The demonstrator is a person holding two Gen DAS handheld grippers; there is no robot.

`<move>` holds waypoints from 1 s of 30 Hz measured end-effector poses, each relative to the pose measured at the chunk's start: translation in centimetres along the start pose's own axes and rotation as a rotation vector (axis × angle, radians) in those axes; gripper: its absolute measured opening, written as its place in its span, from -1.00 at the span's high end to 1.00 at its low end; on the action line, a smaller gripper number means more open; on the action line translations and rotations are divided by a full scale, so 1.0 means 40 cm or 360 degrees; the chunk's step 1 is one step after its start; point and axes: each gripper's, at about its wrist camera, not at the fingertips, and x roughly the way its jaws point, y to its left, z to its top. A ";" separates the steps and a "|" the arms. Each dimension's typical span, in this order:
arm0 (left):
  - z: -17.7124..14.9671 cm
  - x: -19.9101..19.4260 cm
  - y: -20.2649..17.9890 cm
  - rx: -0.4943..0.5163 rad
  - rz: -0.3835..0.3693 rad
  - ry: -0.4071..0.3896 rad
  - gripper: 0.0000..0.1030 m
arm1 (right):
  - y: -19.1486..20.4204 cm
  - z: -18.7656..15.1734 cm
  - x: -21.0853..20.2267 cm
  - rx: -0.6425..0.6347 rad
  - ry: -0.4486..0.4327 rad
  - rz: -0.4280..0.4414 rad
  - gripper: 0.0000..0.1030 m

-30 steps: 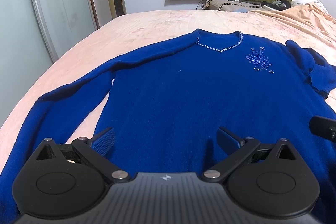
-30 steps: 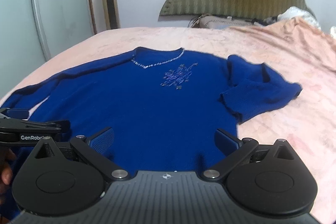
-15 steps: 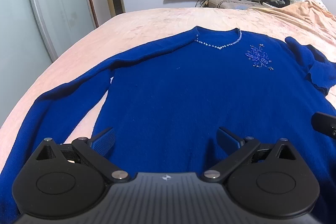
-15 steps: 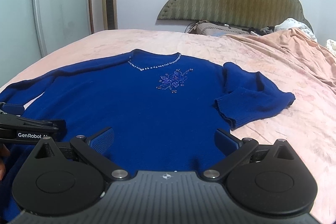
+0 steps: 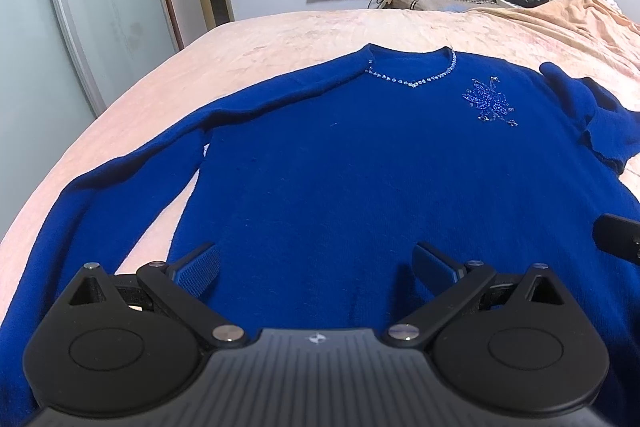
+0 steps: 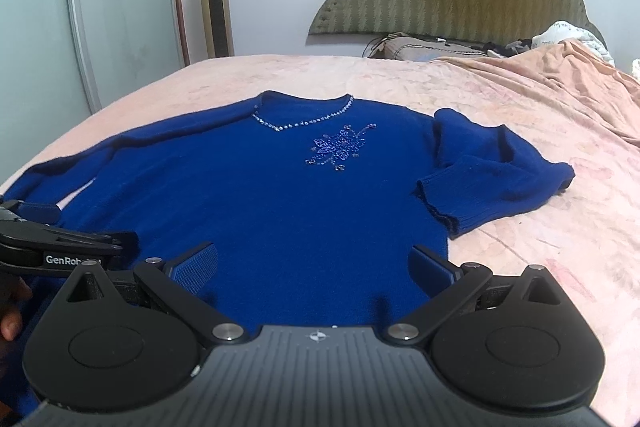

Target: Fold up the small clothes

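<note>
Left gripper (image 5: 316,263) spread wide, holding nothing, hovering over the lower body of the royal-blue knit sweater with beaded neckline (image 5: 360,167). Right gripper (image 6: 312,263) also spread wide and empty, over the sweater hem. Sweater lies face up, flat on the peach-pink bedspread (image 6: 540,115), one sleeve stretched out, the other folded back on itself.

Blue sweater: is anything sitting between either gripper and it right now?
Nothing visible. The sweater lies flat on the bed, bare on top. The left gripper and right gripper are both open right over its lower part.
</note>
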 end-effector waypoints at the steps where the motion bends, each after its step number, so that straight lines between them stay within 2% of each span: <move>1: 0.000 0.000 -0.004 0.0008 0.0001 -0.0002 -1.00 | -0.001 0.000 0.002 -0.0001 0.0006 -0.0006 -1.00; 8: 0.020 -0.010 -0.043 0.0080 -0.0052 -0.0054 -1.00 | -0.035 0.004 0.002 -0.0005 -0.0019 -0.0052 -0.97; 12: 0.031 -0.006 -0.074 0.0158 -0.0107 -0.0047 -1.00 | -0.095 0.017 0.010 -0.0014 -0.0061 -0.0161 -0.65; 17: 0.037 0.010 -0.111 0.0243 -0.0150 -0.0031 -1.00 | -0.197 0.046 0.083 0.0011 -0.0012 -0.0285 -0.57; 22: 0.038 0.030 -0.141 0.0318 -0.0150 -0.0006 -1.00 | -0.227 0.061 0.185 -0.0003 0.0053 -0.0223 -0.50; 23: 0.039 0.032 -0.145 0.0330 -0.0146 -0.0003 -1.00 | -0.229 0.063 0.206 -0.0013 0.0074 -0.0222 -0.43; 25: 0.041 0.037 -0.148 0.0341 -0.0139 -0.0002 -1.00 | -0.238 0.065 0.238 -0.0021 0.0110 -0.0241 -0.03; 27: 0.047 0.041 -0.144 0.0346 -0.0140 0.0000 -1.00 | -0.261 0.067 0.237 0.0034 0.0089 -0.0229 0.53; 29: 0.051 0.045 -0.138 0.0340 -0.0148 0.0004 -1.00 | -0.303 0.075 0.220 0.0114 0.0041 -0.0255 0.83; 30: 0.053 0.047 -0.136 0.0336 -0.0149 0.0008 -1.00 | -0.327 0.080 0.205 0.0138 0.0006 -0.0296 0.83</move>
